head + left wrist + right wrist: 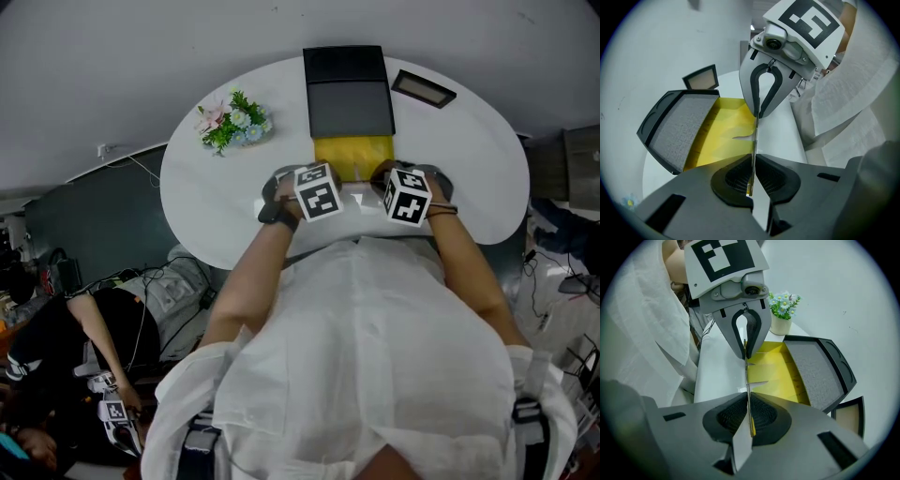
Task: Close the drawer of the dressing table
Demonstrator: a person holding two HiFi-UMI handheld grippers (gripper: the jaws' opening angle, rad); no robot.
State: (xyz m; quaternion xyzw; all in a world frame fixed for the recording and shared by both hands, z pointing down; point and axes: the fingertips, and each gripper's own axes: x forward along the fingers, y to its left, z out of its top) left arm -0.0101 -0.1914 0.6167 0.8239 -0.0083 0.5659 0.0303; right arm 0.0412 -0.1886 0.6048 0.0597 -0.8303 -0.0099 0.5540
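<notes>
Drawer [352, 152] juts open, yellow, from the black box [349, 89]; flowers [232, 122] and a frame [423, 88] flank it.
— Agreed. Our left gripper [752, 180] and right gripper [749, 418] both pinch its front wall.

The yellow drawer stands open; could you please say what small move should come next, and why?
Probably push the left tongs and right tongs together toward the black box: each is shut on the drawer's thin front, and its yellow inside shows outside the box.
</notes>
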